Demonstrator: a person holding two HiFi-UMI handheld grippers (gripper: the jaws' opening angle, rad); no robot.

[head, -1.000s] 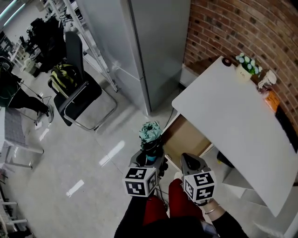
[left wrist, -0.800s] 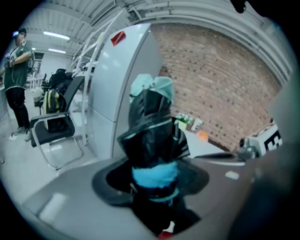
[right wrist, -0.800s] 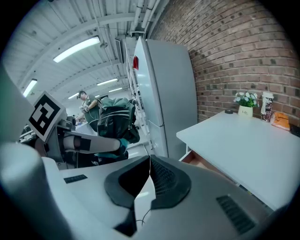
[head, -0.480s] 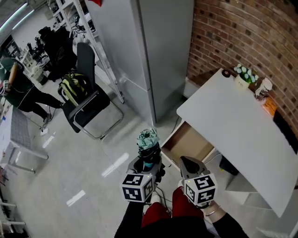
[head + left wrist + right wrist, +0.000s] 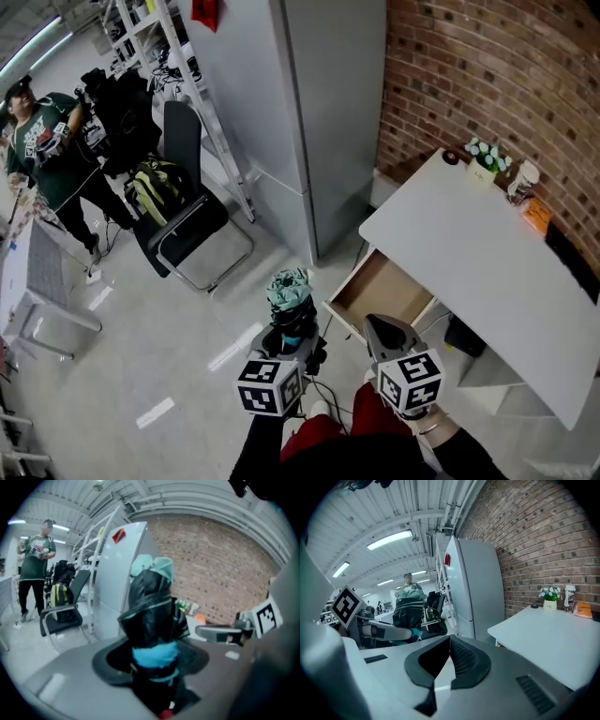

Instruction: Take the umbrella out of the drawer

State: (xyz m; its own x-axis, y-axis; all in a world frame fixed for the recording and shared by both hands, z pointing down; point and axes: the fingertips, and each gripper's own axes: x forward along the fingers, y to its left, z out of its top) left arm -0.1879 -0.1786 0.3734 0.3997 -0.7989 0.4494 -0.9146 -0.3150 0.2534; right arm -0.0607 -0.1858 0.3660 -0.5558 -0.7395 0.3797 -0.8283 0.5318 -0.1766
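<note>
Umbrella [image 5: 290, 302] raised higher; drawer [image 5: 380, 291] open under white desk [image 5: 487, 253].

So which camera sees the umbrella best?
The left gripper view: the folded umbrella fills its middle, close up. In the head view the umbrella looks small, from above; the right gripper view catches it off left.

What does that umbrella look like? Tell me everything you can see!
The umbrella is folded up small: shiny black fabric in pleats, a pale green bunch on top and a bright blue band lower down. It stands nearly upright, clamped near its bottom by the left gripper, over the floor, outside the open drawer.
</note>
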